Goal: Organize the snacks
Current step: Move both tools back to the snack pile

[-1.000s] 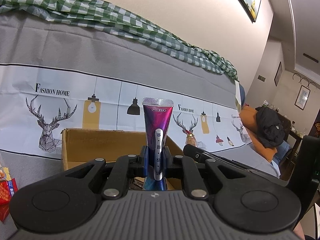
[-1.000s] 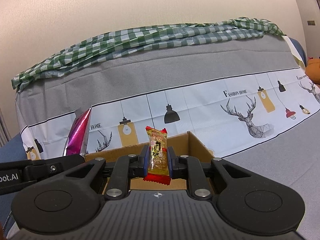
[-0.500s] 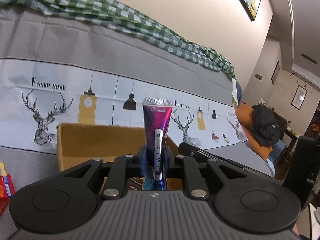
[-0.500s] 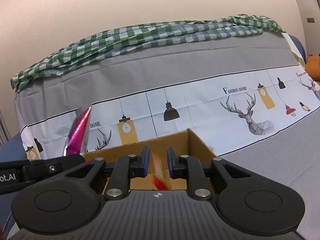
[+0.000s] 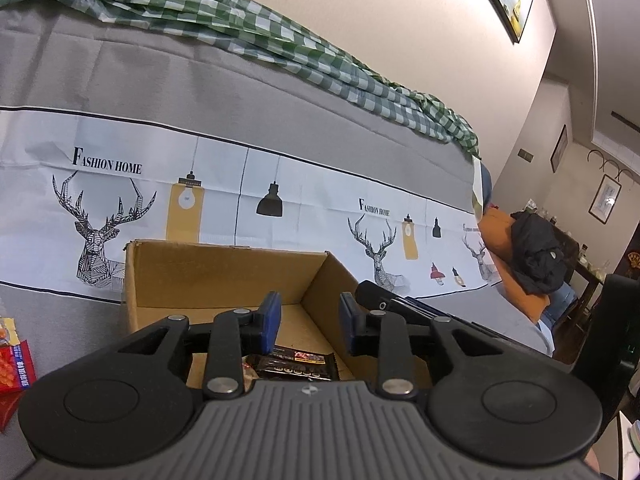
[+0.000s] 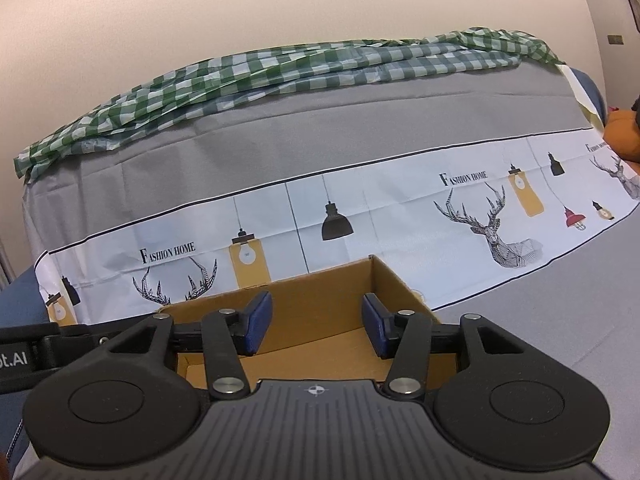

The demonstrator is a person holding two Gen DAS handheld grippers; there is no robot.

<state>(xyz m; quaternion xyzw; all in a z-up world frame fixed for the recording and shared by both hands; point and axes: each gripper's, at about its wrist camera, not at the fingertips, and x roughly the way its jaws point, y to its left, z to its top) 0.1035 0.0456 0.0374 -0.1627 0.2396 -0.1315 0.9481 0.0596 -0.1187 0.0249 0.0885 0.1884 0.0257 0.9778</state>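
A brown cardboard box [image 5: 224, 272] stands on the grey cloth; it also shows in the right wrist view [image 6: 320, 292]. My left gripper [image 5: 309, 320] is open and empty above the box's near side. A dark snack bar [image 5: 296, 365] lies on the box floor just below it. My right gripper [image 6: 317, 326] is open and empty above the box. The purple pouch and the yellow snack packet are out of sight in both views.
Red snack packets [image 5: 14, 364] lie on the cloth left of the box. The other gripper's arm [image 5: 404, 304] reaches in at the box's right side. A sofa back with deer-print cloth [image 6: 496, 224] and a green checked cloth [image 5: 280, 44] rises behind.
The right gripper opened first and its yellow snack packet dropped toward the box. The left gripper then opened and the purple pouch is gone from it.
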